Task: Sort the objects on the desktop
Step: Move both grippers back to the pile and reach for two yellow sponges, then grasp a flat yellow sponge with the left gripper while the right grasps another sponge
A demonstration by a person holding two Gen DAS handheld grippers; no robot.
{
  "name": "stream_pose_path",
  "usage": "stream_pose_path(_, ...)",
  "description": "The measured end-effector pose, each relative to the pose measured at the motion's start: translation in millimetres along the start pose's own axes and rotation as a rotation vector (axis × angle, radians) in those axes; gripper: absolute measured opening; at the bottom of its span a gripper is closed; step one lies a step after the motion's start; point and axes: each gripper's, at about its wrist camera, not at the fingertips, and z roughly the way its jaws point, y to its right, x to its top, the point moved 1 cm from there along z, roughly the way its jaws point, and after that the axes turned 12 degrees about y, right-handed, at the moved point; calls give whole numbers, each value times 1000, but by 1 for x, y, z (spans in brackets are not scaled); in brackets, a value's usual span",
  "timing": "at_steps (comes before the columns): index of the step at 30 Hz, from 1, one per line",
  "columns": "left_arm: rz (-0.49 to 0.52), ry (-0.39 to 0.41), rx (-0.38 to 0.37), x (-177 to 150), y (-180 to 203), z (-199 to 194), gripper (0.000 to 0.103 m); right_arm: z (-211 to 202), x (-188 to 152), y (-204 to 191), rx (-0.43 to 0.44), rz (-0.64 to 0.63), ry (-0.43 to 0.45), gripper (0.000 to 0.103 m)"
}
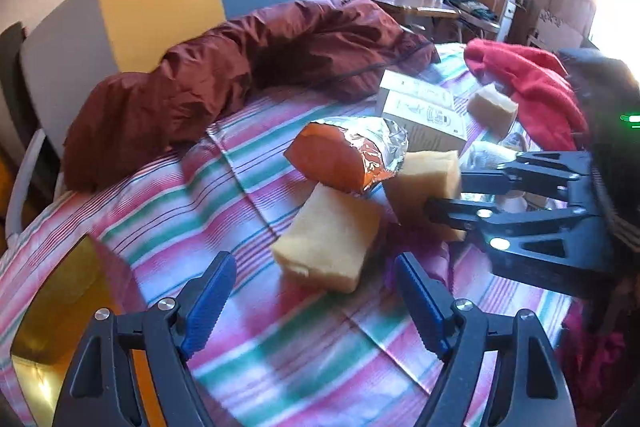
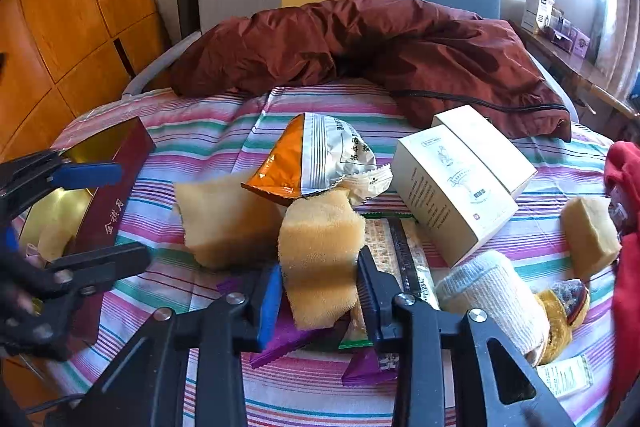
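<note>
On the striped tablecloth (image 1: 240, 367) lies a yellow sponge (image 1: 328, 239). My left gripper (image 1: 316, 275) stands open just short of it, its blue pads (image 1: 208, 299) on either side of the sponge's near end and not touching it. My right gripper (image 2: 320, 267) is shut on a second yellow sponge (image 2: 320, 259), squeezed between its fingers; the left wrist view shows that grip from the side, right gripper (image 1: 446, 193) on the sponge (image 1: 428, 183). An orange and silver snack packet (image 2: 316, 159) leans on both sponges. A third sponge (image 2: 592, 231) sits at the far right.
A maroon and gold box (image 2: 108, 195) stands open at the left edge. Two white cartons (image 2: 452, 187), a rolled white sock (image 2: 496, 291), purple packets (image 2: 288, 339) and a flat cracker packet (image 2: 400, 247) crowd the right side. A maroon jacket (image 2: 360, 43) and a red cloth (image 2: 624, 187) border the back and right.
</note>
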Motion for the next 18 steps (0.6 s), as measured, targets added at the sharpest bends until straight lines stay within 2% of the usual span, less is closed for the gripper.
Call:
stream_pose_path(7, 50, -73, -48, 4, 0, 35, 83, -6, 4, 4, 36, 30, 21, 34)
stream_pose_path(11, 75, -94, -49, 2, 5, 51, 83, -10, 6, 5, 50, 35, 33, 34)
stream_pose_path(14, 45, -139, -66, -1, 2, 64, 79, -9, 6, 5, 57, 32, 28, 34)
stream_pose_path(17, -7, -148, -100, 0, -4, 65, 74, -7, 5, 7, 59, 34, 17, 34)
stream_pose_path(18, -8, -147, -109, 0, -3, 65, 69, -6, 4, 7, 59, 34, 15, 34)
